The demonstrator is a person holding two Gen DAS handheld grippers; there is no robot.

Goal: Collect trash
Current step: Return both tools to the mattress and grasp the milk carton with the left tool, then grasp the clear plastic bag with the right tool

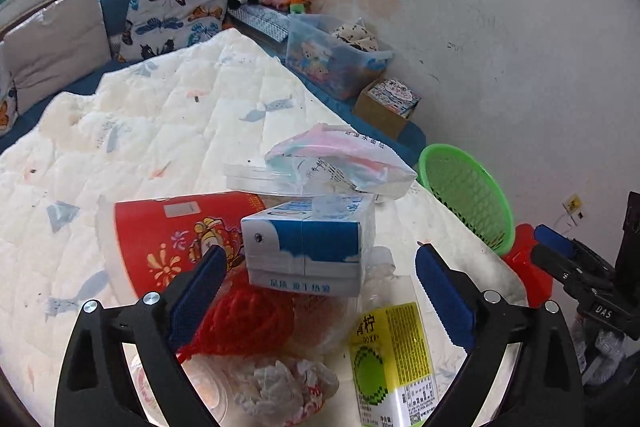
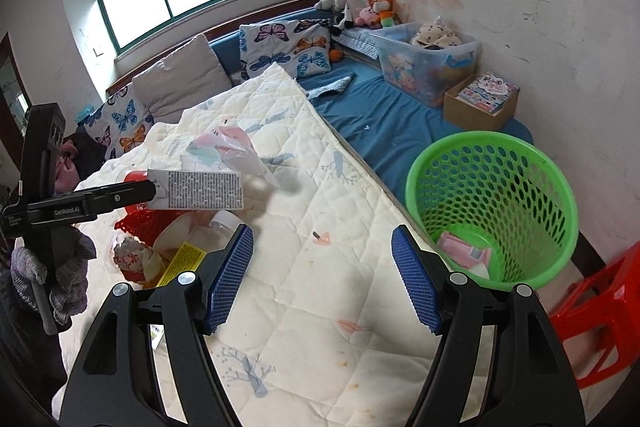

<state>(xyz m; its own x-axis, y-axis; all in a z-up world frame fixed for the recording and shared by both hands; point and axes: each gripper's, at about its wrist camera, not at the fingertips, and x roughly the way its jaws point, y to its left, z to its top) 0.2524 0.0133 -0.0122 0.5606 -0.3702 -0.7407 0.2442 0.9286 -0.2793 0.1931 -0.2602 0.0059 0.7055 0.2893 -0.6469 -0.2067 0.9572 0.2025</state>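
A pile of trash lies on the white quilt (image 1: 160, 131): a blue-and-white milk carton (image 1: 308, 247), a red paper cup (image 1: 176, 239), a red net (image 1: 244, 319), crumpled paper (image 1: 280, 387), a green-and-yellow drink carton (image 1: 392, 359) and a clear plastic wrapper (image 1: 340, 163). My left gripper (image 1: 320, 291) is open, its jaws either side of the milk carton. In the right wrist view the left gripper (image 2: 152, 193) appears against the carton (image 2: 200, 191). My right gripper (image 2: 322, 275) is open and empty above the quilt (image 2: 320, 307). The green basket (image 2: 520, 163) stands at the right.
The green basket (image 1: 468, 195) holds pink paper scraps (image 2: 464, 251). A red stool (image 2: 600, 315) stands beside it. A clear toy bin (image 2: 428, 63), a cardboard box (image 2: 480, 103), pillows (image 2: 280, 47) and plush toys (image 2: 360, 7) line the blue mattress by the wall.
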